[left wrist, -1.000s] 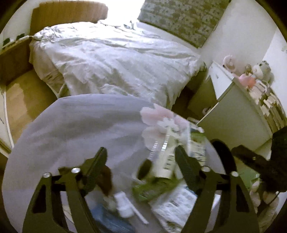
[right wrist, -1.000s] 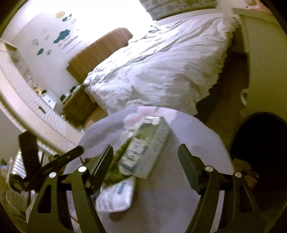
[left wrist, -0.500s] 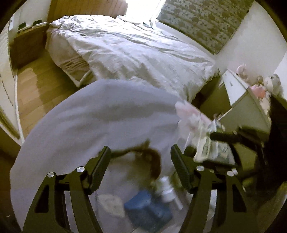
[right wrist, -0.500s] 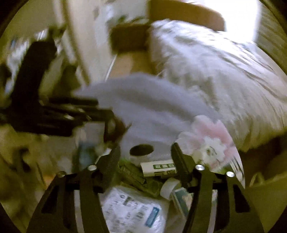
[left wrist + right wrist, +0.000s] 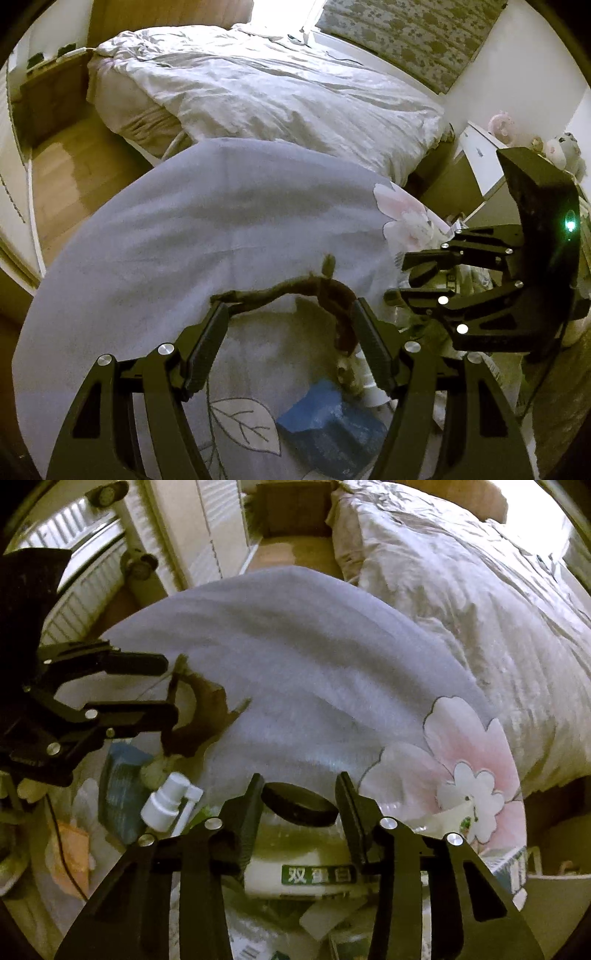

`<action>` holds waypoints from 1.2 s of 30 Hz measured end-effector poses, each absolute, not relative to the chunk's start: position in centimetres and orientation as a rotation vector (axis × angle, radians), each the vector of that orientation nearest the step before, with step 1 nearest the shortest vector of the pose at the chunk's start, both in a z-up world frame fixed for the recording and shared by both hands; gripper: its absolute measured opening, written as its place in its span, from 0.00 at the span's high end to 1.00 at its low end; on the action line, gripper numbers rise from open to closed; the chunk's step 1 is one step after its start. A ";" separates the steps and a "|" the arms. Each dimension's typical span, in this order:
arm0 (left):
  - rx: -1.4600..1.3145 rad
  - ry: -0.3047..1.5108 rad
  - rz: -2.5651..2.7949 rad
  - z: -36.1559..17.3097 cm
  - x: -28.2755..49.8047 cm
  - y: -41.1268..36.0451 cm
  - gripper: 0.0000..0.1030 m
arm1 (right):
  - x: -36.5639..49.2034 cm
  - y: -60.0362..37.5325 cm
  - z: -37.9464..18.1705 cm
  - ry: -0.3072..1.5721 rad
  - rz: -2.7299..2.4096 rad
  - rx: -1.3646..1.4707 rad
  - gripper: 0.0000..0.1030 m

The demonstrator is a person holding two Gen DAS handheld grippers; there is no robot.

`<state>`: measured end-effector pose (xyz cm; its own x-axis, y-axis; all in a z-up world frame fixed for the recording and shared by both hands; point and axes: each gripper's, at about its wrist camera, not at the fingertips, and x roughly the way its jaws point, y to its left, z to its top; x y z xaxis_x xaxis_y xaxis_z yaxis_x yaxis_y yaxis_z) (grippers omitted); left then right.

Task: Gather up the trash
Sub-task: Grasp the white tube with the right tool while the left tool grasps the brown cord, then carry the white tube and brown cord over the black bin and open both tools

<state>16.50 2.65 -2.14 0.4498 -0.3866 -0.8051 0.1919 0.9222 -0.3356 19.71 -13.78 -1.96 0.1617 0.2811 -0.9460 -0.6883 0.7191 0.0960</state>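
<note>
My left gripper [image 5: 290, 326] is open, its fingers on either side of a brown banana peel [image 5: 314, 291] lying on the round lilac rug [image 5: 184, 229]; it also shows in the right wrist view [image 5: 162, 701]. My right gripper [image 5: 300, 797] stands around a clear plastic bottle with a black cap [image 5: 299, 805] and a white-green label; whether the pads press it I cannot tell. The right gripper also shows in the left wrist view [image 5: 410, 278]. A blue sponge-like block [image 5: 328, 432], a small white spray bottle [image 5: 166, 805] and printed wrappers [image 5: 258, 949] lie in the trash pile.
A bed with a crumpled white duvet [image 5: 280, 92] stands beyond the rug. A white cabinet [image 5: 480, 162] with plush toys is at the right. Wooden floor [image 5: 62, 173] and a nightstand [image 5: 48, 99] are at the left. A radiator [image 5: 88, 576] is on the wall.
My left gripper has moved up to the banana peel and now straddles it. My right gripper has swung round and come down onto the capped bottle, with narrower jaws.
</note>
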 end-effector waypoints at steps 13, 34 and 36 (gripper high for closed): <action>-0.260 1.042 -0.383 -2.3 16.2 0.3 0.42 | 17.9 -18.8 3.9 1.051 0.568 0.004 0.62; -0.324 0.734 -0.426 9.1 8.0 -0.9 0.86 | 3.4 -26.4 13.7 0.684 0.377 0.228 0.62; -0.310 0.715 -0.452 10.2 6.9 -2.1 0.86 | 2.4 -27.1 14.5 0.660 0.380 0.235 0.62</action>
<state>6.86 -2.15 10.24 0.6659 -0.4971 -0.5562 0.2901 0.8595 -0.4208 2.36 -27.11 14.51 0.7255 0.4143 -0.5496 -0.2672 0.9055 0.3298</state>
